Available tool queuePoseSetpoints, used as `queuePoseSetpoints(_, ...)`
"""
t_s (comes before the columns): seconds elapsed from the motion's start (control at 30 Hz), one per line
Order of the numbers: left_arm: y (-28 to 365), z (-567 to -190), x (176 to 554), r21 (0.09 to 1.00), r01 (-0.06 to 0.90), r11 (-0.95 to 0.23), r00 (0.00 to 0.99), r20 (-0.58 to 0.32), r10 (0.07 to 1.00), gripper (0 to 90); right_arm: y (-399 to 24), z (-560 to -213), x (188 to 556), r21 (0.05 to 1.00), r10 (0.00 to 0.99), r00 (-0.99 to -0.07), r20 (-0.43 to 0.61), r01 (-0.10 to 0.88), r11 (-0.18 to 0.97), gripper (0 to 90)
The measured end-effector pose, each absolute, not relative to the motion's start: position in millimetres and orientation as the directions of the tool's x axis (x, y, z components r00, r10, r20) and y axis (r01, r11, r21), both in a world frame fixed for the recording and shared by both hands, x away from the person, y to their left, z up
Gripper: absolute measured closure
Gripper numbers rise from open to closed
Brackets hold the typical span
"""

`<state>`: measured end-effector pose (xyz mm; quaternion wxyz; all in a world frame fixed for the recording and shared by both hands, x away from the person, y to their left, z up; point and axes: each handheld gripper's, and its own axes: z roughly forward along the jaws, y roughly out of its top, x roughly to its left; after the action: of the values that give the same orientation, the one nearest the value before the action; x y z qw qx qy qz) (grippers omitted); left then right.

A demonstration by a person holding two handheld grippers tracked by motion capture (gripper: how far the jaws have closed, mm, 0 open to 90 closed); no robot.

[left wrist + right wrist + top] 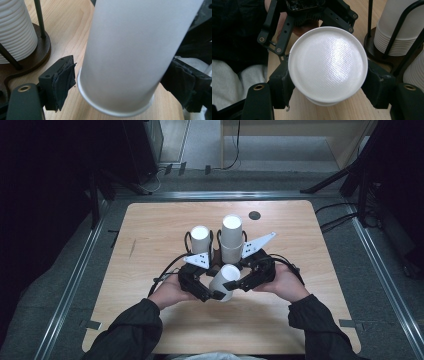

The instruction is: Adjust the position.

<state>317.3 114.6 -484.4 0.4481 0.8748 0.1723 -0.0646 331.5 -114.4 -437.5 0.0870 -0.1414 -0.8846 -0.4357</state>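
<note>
A white paper cup (223, 281) hangs tilted over the table's near middle, held between both grippers. My left gripper (217, 295) closes on its rim end; in the left gripper view the cup (130, 50) sits between the two black pads (62, 82), the left one just at the rim. My right gripper (235, 284) is shut on the cup near its base; the right gripper view faces the round bottom (328, 62), with a second rim edge (322, 103) showing below. The other hand's gripper (307, 15) stands behind the cup.
A dark wire holder (216, 255) just beyond the grippers carries a short cup stack (200, 237) and a taller stack (231, 237). The wooden table (150, 230) has a dark round hole (254, 215) at the back. Metal rails run along both sides.
</note>
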Motion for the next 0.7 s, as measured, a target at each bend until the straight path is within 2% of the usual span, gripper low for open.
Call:
queuePoseSetpoints(0.17, 113, -486, 316, 0.757, 0.347, -0.554, 0.937, -0.256, 0.237, 16.8, -114, -436, 332, 0.757, 0.172, -0.943, 0.285, 0.332, 0.563, 33.1)
queuePoseSetpoints(0.3, 114, -483, 313, 0.765, 0.303, -0.568, 0.951, -0.201, 0.236, 20.5, -115, -436, 332, 0.756, 0.176, -0.942, 0.287, 0.335, 0.562, 33.5)
queuePoseSetpoints(0.53, 119, -480, 315, 0.761, 0.315, -0.567, 0.948, -0.221, 0.23, 22.6, -116, -436, 334, 0.765, 0.182, -0.94, 0.289, 0.341, 0.546, 33.1)
queuePoseSetpoints(0.63, 122, -477, 316, 0.765, 0.315, -0.562, 0.948, -0.223, 0.228, 25.7, -116, -437, 334, 0.768, 0.189, -0.946, 0.262, 0.323, 0.553, 25.9)
queuePoseSetpoints(0.7, 126, -474, 317, 0.767, 0.315, -0.559, 0.948, -0.22, 0.231, 25.5, -117, -437, 333, 0.769, 0.194, -0.945, 0.262, 0.326, 0.55, 27.3)
